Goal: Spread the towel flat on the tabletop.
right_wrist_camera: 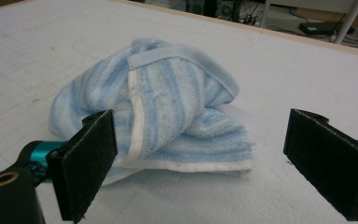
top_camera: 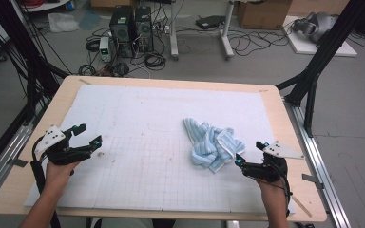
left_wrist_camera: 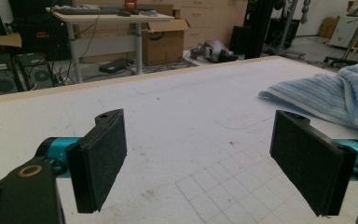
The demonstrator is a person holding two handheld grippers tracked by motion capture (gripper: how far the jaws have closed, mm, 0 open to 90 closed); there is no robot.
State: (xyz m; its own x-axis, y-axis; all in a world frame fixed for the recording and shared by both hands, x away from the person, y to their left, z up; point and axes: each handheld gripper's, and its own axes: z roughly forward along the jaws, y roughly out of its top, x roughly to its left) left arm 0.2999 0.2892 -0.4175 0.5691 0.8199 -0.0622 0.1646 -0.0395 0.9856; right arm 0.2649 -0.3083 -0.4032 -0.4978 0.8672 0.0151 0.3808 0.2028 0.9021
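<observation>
A wooden desk carries a large white mat that covers almost all of its top; the near half of the mat is printed with a faint grid of squares.

On the mat, right of centre, lies a crumpled towel with pale blue and white stripes and a white hem. It is bunched into a loose heap, with folds piled over one another and one flat layer spread beneath them on the mat.

The left gripper is held near the desk's left edge, well apart from the towel. Its jaws stand wide and released, with nothing between them; in the left gripper view only bare mat lies between the black pads, and the towel shows off to the far right.

The right gripper sits just beside the towel's near right edge and points at it. Its jaws are spread wide too, grasping nothing. In the right gripper view the towel fills the gap ahead of the pads, which do not press on the cloth.
</observation>
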